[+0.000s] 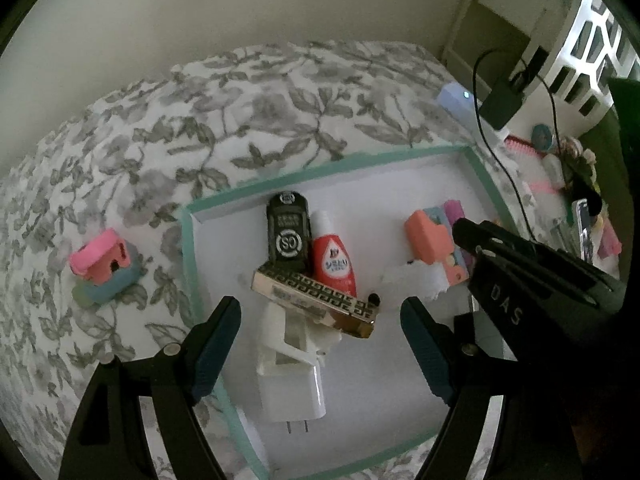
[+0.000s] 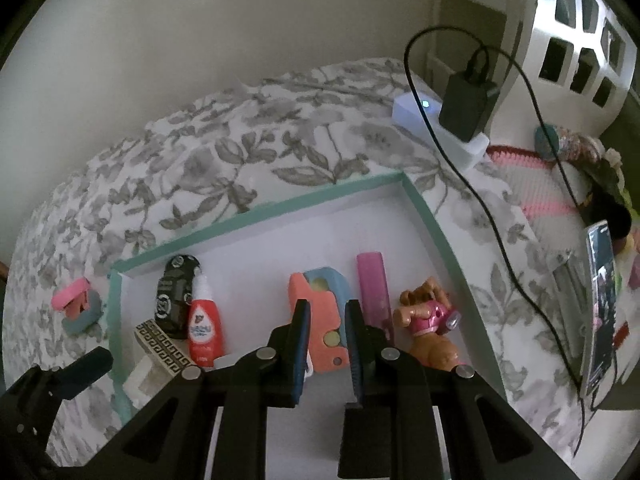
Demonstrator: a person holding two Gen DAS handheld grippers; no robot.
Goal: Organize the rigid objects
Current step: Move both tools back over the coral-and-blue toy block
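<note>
I am gathering rigid items in the teal-rimmed tray (image 1: 188,248) on the bed (image 1: 240,112) | pink-and-blue toy (image 1: 105,266) lying outside its left edge, likely next | left tool (image 1: 320,344) hovering wide open above the greek-key box (image 1: 316,300) | right tool (image 2: 326,344) hovering nearly closed, empty, over the coral toy (image 2: 320,320).

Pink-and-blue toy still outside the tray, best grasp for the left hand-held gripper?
Take the pink-and-blue toy across its blocky pink upper part, coming from above with the left hand-held gripper, already wide open. It lies alone on the floral cloth, so both sides look free.
</note>
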